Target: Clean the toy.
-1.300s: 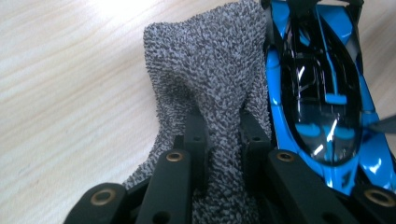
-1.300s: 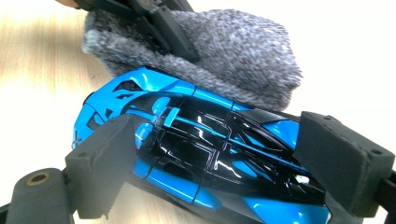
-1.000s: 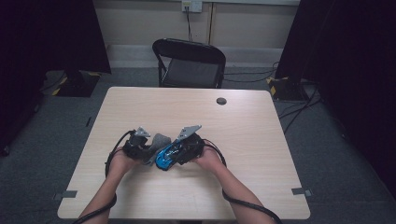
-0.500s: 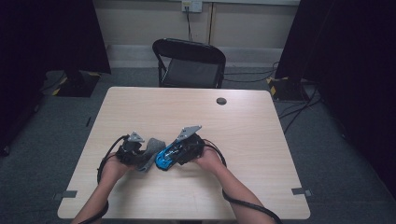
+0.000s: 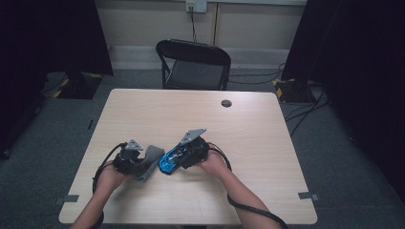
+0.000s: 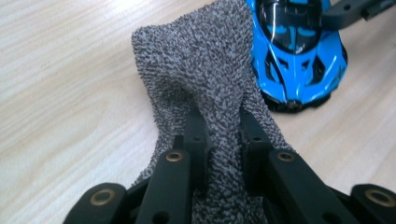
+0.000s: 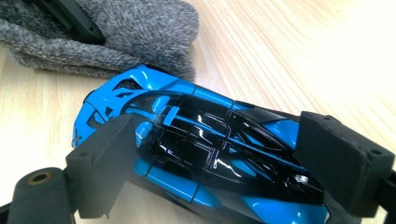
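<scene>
Wiping looks midway: left gripper clamps the grey nubby knitted cloth just beside the glossy blue-and-black toy car, which right gripper grips sideways on the pale wooden table.

Grey knitted cloth beside blue toy car.

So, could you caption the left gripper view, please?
Left gripper pinching a grey cloth beside a blue toy car.
</scene>
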`<state>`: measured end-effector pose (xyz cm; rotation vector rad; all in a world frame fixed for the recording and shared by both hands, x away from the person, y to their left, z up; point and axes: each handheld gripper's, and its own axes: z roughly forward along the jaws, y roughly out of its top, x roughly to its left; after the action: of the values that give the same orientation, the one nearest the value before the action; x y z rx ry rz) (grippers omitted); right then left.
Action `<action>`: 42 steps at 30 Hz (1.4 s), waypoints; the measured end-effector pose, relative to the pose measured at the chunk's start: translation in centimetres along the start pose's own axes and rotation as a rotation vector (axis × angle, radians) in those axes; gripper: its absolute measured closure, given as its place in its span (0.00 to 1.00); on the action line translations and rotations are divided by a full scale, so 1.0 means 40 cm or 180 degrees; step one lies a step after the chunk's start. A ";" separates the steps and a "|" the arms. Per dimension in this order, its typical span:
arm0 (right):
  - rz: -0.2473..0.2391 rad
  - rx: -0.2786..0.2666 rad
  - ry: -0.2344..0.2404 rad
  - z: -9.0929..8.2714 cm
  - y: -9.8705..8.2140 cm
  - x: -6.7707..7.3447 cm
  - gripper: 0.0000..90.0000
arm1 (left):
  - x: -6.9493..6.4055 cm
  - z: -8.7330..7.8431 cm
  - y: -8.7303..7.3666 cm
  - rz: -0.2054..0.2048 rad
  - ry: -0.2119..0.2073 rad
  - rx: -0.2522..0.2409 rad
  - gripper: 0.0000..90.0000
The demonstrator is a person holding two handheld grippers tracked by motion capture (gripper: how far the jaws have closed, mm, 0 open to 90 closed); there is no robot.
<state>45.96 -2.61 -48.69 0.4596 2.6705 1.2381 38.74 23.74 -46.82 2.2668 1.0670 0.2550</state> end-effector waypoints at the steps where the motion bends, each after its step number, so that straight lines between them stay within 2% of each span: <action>1: -0.0001 -0.0007 -0.0001 0.000 0.000 0.000 0.14 | 0.000 -0.003 -0.002 0.0010 0.0000 0.0009 0.86; 10: -0.0004 -0.0034 -0.0005 0.000 -0.003 0.001 0.14 | -0.003 -0.032 -0.029 -0.0073 -0.0084 0.0013 0.86; 14: -0.0006 -0.0037 -0.0005 0.001 -0.003 0.001 0.14 | 0.000 -0.047 -0.028 -0.0114 -0.0064 -0.0011 0.86; 19: -0.0005 -0.0045 -0.0005 0.001 -0.004 0.001 0.14 | 0.010 -0.070 -0.012 -0.0116 -0.0015 -0.0138 0.86; 23: -0.0009 -0.0053 -0.0004 0.001 -0.004 0.001 0.14 | 0.029 -0.071 0.021 -0.0131 0.0074 -0.0225 0.85; 24: -0.0005 -0.0057 -0.0005 0.001 -0.005 0.001 0.14 | 0.036 -0.067 0.031 -0.0166 0.0073 -0.0239 0.85; 28: -0.0012 -0.0072 -0.0001 0.001 -0.006 0.001 0.14 | 0.054 -0.036 0.076 -0.0121 0.0095 -0.0236 0.85; 32: -0.0007 -0.0097 0.0002 0.001 -0.009 0.001 0.14 | 0.064 0.005 0.119 -0.0147 0.0106 -0.0227 0.85; 36: -0.0005 -0.0100 0.0003 0.001 -0.009 0.001 0.14 | 0.068 0.037 0.154 -0.0097 0.0076 -0.0234 0.85; 40: -0.0002 -0.0123 0.0008 0.001 -0.011 0.001 0.14 | 0.067 0.065 0.181 0.0019 0.0073 -0.0215 0.84; 42: -0.0007 -0.0129 0.0011 0.001 -0.011 0.001 0.14 | 0.067 0.079 0.194 0.0008 0.0062 -0.0218 0.84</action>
<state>45.85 -2.85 -49.06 0.4490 2.6425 1.2912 46.71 20.55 -44.86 2.2091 1.0498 0.3106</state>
